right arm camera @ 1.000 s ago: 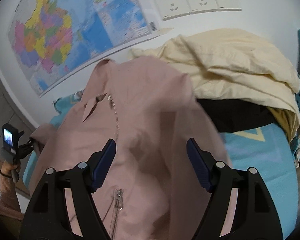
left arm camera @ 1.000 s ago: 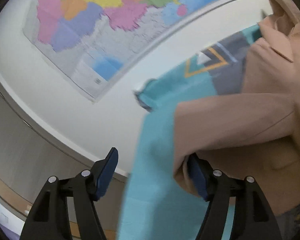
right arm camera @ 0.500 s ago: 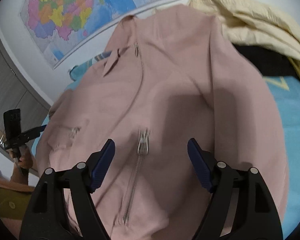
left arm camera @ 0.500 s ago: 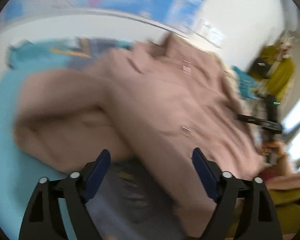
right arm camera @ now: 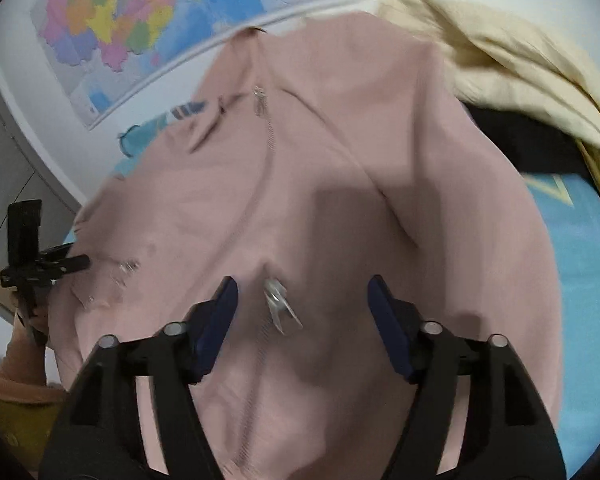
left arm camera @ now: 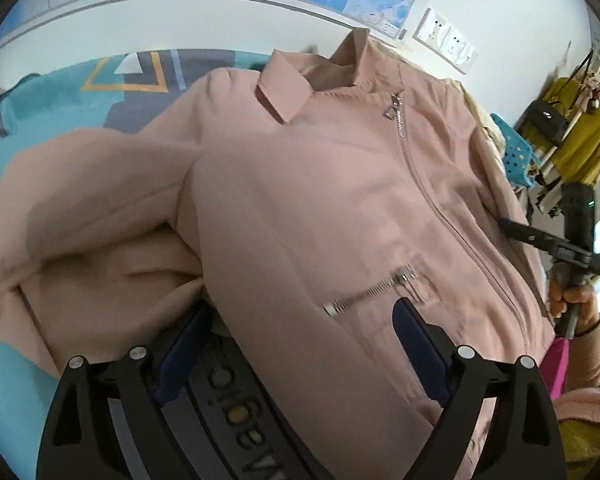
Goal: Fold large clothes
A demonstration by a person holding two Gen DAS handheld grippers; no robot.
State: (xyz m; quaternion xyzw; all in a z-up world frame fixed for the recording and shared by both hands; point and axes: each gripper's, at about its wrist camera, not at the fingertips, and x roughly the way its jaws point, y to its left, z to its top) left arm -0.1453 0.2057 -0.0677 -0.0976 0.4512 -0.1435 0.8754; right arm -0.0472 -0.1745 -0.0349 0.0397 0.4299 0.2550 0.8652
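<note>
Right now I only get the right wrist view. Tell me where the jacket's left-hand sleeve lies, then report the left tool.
Observer: The sleeve of the pink jacket lies bunched beside the body, on the teal mat.
Operator: Now the left tool.
Observer: The left tool is open, and its jaws have just been opening. The jacket's hem lies between the fingers, not pinched.
Operator: Name what sits nearest it.
Observer: The pocket zipper lies slanted just ahead of the finger on the right of the picture.
</note>
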